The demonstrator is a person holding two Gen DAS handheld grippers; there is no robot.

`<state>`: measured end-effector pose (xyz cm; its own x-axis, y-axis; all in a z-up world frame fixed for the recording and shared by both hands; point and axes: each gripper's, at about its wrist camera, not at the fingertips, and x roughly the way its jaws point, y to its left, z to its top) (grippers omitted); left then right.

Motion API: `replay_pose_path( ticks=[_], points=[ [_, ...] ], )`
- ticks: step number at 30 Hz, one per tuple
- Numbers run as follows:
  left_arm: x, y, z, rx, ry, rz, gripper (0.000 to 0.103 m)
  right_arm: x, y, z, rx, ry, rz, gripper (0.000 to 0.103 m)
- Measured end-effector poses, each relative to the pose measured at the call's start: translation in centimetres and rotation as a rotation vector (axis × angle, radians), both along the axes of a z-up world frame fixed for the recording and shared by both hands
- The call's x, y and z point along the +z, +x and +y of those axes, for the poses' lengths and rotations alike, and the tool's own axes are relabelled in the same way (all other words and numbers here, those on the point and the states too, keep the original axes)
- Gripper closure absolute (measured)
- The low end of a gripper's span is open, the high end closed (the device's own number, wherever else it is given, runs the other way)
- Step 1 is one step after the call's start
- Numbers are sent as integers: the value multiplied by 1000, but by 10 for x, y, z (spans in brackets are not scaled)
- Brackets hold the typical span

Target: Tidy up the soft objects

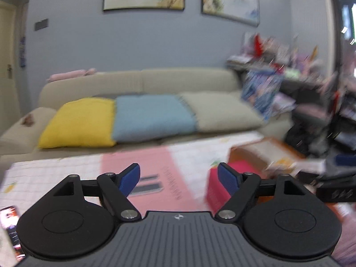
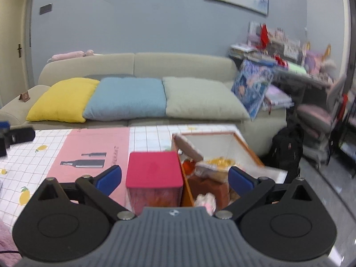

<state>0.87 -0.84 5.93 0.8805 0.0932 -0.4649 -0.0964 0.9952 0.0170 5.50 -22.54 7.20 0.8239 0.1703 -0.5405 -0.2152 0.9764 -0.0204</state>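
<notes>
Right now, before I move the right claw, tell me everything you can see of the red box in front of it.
The red box is a squarish block with a flat, matte magenta-red top and a paler, somewhat see-through front face. It stands upright on the pink sheet on the checked tablecloth. Its right side sits against the orange wall of the open box, though real contact is unclear. The right claw is open, with the box in front of its left half; nothing grips it.

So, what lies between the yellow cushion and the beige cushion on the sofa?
A blue cushion lies between the yellow cushion and beige cushion; the right wrist view shows it best.
</notes>
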Motion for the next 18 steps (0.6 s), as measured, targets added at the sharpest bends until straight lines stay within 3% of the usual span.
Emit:
replay_pose_path(
  ticks=[5,9,18],
  points=[
    [-23,5,-3,59,-81,88,9,-16,-6,6,1,-27,57,3],
    [-34,4,-8,45,-56,110,9,-29,-5,4,5,-27,115,3],
    [-58,3,-17,14,-47,260,9,-51,4,7,3,-24,236,3]
  ],
)
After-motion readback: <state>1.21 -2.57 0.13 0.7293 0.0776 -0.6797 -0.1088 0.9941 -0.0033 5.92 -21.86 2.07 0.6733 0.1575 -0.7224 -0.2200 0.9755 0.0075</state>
